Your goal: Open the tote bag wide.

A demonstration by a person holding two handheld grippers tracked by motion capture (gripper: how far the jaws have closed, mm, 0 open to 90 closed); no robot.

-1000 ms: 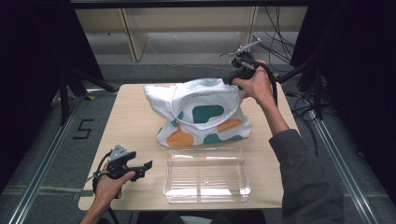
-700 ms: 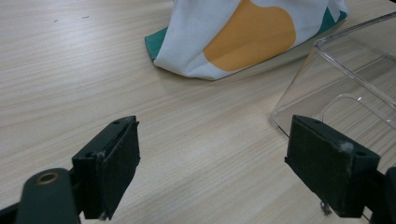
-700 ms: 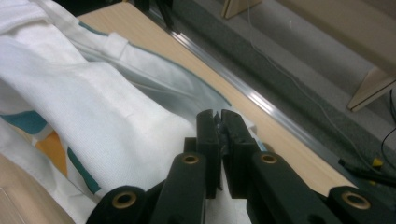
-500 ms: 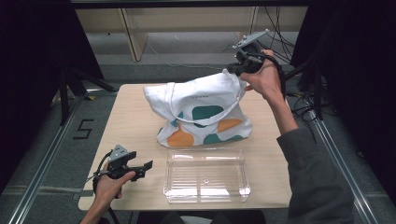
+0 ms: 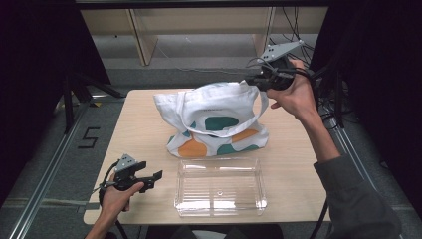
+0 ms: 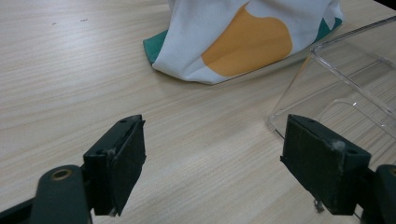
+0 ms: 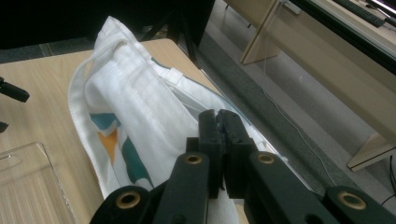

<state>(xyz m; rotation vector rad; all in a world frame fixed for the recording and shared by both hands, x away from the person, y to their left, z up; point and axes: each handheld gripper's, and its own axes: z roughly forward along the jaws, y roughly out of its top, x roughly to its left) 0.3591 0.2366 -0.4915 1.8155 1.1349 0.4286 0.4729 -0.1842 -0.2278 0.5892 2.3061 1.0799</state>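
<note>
A white tote bag point(image 5: 214, 119) with orange and teal shapes sits at the middle of the wooden table point(image 5: 144, 124). My right gripper point(image 5: 251, 81) is raised over the bag's back right corner, shut on its top edge and pulling the fabric up. In the right gripper view the jaws point(image 7: 219, 114) are pressed together with the bag's white cloth point(image 7: 140, 107) under them. My left gripper point(image 5: 154, 177) rests open near the table's front left, holding nothing. Its view shows the gripper point(image 6: 215, 135) facing the bag's lower edge point(image 6: 243, 37).
A clear plastic box point(image 5: 220, 186) lies in front of the bag, and its corner point(image 6: 345, 79) stands just right of the left gripper's jaws. Wooden shelving and cables point(image 5: 293, 45) stand behind the table. A "5" mark point(image 5: 88, 137) is on the floor at left.
My right gripper has risen and moved back to the right with the bag's edge in it, stretching the bag's top upward. The left gripper has stayed where it was.
</note>
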